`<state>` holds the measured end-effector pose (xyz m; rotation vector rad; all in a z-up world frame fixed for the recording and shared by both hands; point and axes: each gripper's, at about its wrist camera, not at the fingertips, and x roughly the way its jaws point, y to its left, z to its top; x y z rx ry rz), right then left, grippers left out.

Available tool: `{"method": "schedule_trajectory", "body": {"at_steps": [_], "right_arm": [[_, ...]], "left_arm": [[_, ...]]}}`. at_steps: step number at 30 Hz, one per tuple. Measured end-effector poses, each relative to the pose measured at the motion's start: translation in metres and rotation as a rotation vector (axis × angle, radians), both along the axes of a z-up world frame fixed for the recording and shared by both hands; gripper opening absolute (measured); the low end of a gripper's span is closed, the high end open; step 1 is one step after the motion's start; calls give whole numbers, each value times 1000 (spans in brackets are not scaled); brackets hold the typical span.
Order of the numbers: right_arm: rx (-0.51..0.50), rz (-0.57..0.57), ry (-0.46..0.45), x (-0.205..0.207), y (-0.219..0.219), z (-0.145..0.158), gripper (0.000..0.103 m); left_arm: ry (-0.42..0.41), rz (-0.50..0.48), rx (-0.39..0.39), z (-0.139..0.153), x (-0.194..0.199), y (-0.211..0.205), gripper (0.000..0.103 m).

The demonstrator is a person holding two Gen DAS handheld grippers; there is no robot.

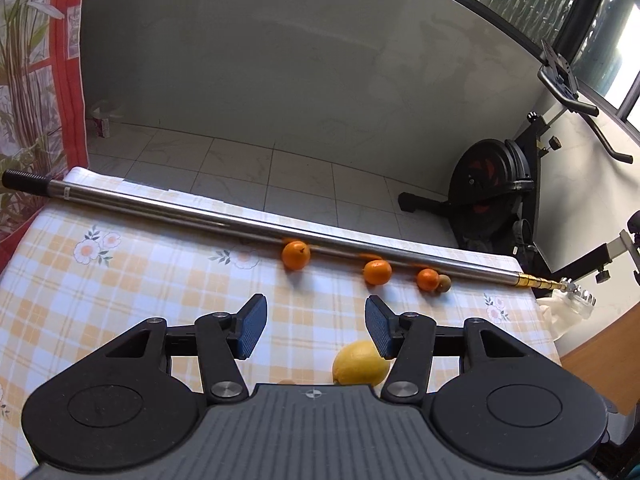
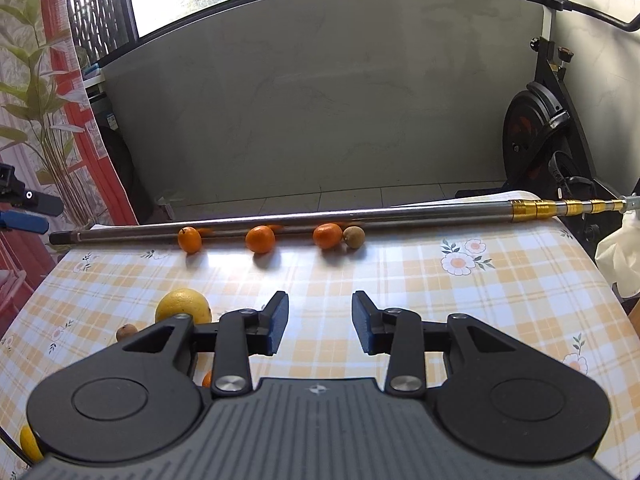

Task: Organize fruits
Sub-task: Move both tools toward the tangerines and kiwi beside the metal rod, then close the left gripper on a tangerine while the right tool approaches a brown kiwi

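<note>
Three oranges (image 1: 296,255) (image 1: 377,272) (image 1: 428,279) and a small brown fruit (image 1: 444,283) lie in a row against a metal pole (image 1: 240,222) at the table's far edge. They also show in the right wrist view: oranges (image 2: 189,239) (image 2: 260,239) (image 2: 327,235), brown fruit (image 2: 354,237). A yellow lemon (image 1: 360,363) lies just under my left gripper (image 1: 316,326), which is open and empty. My right gripper (image 2: 320,322) is open and empty, with the lemon (image 2: 184,306) to its left, beside another small brown fruit (image 2: 126,331).
The table has a yellow checked floral cloth (image 2: 480,300). The pole (image 2: 300,218) spans the far edge, its gold end (image 2: 560,206) at the right. An exercise bike (image 1: 496,184) stands beyond the table. A second yellow fruit (image 2: 30,442) lies at near left.
</note>
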<state>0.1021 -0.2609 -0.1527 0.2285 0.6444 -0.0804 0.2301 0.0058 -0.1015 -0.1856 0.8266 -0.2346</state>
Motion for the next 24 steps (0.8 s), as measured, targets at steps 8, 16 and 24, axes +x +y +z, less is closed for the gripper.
{"method": "schedule_trajectory", "body": {"at_steps": [8,16,24], "right_arm": [[8,0,19,26,-16,-9,38],[64,-13,61,52,-27,-27,38],[81,-23,85,65,-32,-43,38]], "left_arm": [[44,24,74,-46,83,-27,61],[100,52,108,-106,136,-31,61],[116,40,137,-140,157,-44,60]]}}
